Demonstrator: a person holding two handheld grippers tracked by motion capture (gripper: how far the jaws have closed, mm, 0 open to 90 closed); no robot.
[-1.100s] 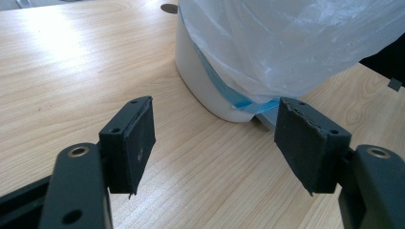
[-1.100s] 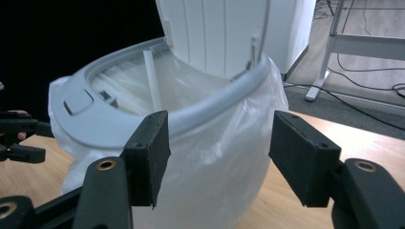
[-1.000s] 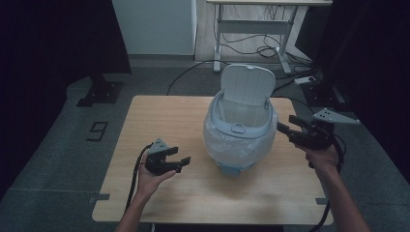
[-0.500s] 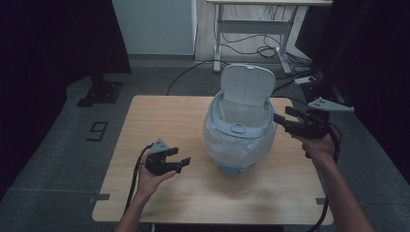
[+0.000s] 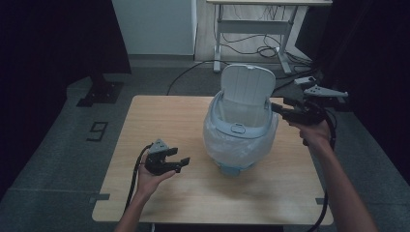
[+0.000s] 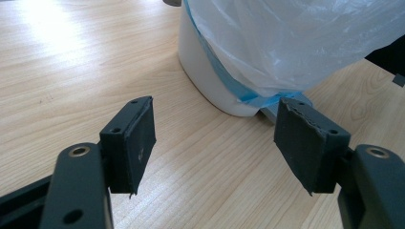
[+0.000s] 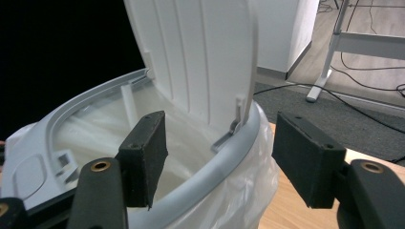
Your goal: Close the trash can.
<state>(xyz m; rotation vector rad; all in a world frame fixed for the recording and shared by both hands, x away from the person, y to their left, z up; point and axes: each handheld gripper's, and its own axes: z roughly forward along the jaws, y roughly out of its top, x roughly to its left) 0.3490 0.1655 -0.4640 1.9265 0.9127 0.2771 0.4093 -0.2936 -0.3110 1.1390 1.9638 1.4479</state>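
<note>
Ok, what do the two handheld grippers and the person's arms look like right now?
Both the left gripper and right gripper are black, each with two flat rectangular pads, brass-coloured pivots, a trailing black cable and a grey three-cornered top plate. Forearms are bare: no sleeves.

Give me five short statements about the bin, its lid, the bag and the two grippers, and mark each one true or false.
1. The lid of the bin stands open. True.
2. A plastic bag lines the bin and hangs over its outside. True.
3. The left gripper clamps the bag. False: its jaws are open with nothing between them, resting apart from the bin on the wooden table.
4. The right gripper lies flat on the table. False: it is held up beside the bin's rim, near the lid.
5. The right gripper's jaws are shut tight. False: they are open, and have just been opening, with nothing held.
</note>
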